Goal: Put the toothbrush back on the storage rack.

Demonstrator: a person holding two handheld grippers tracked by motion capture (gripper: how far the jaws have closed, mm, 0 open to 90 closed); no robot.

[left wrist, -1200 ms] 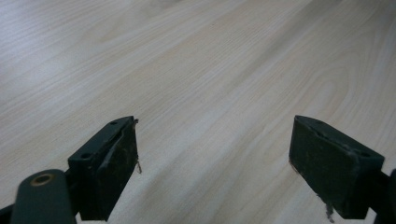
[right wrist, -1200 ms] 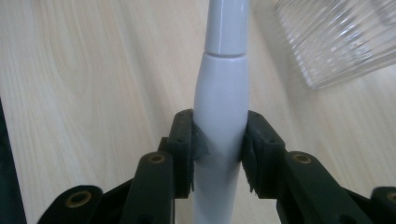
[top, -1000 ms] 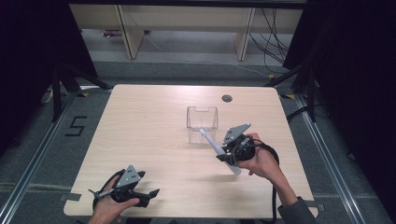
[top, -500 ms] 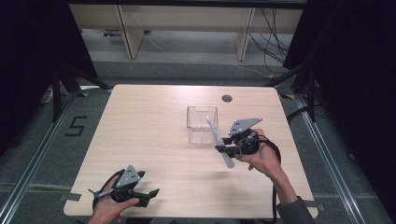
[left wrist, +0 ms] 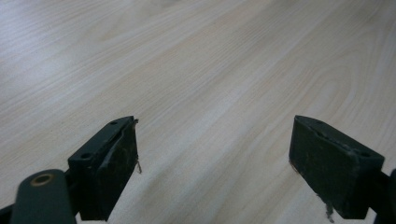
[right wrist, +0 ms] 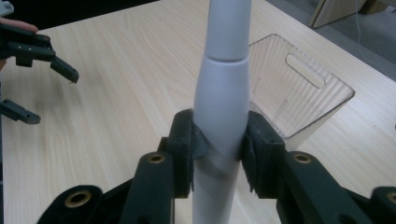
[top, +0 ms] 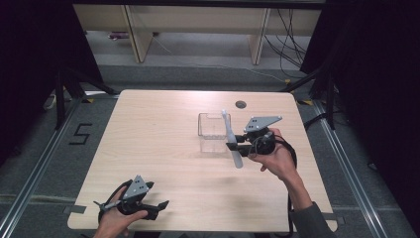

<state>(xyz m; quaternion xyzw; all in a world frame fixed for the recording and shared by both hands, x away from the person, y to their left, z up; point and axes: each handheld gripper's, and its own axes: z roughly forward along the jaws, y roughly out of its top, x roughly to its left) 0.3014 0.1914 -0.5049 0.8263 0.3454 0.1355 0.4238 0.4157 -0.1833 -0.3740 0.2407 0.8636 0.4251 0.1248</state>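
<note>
Since a second ago the right hand-held gripper [top: 233, 147] has carried the white toothbrush [top: 231, 139] up and a little toward the far edge of the bench [top: 148, 129], so the brush now stands steeper, its head raised across the clear box [top: 212, 130]. The toothbrush is clear of the wood, held in the air toward the right side of the bench, just beside the box's right wall. In the right gripper view the two black jaws press on the thick part of its handle [right wrist: 219, 107] from either side, a firm grip, with the box [right wrist: 299, 93] open just behind it. The box sits near the middle of the bench, a little toward the far edge. The left hand-held gripper [top: 161, 204] rests at the near left corner, unmoved, its jaws spread wide apart over bare wood with nothing between them.
</note>
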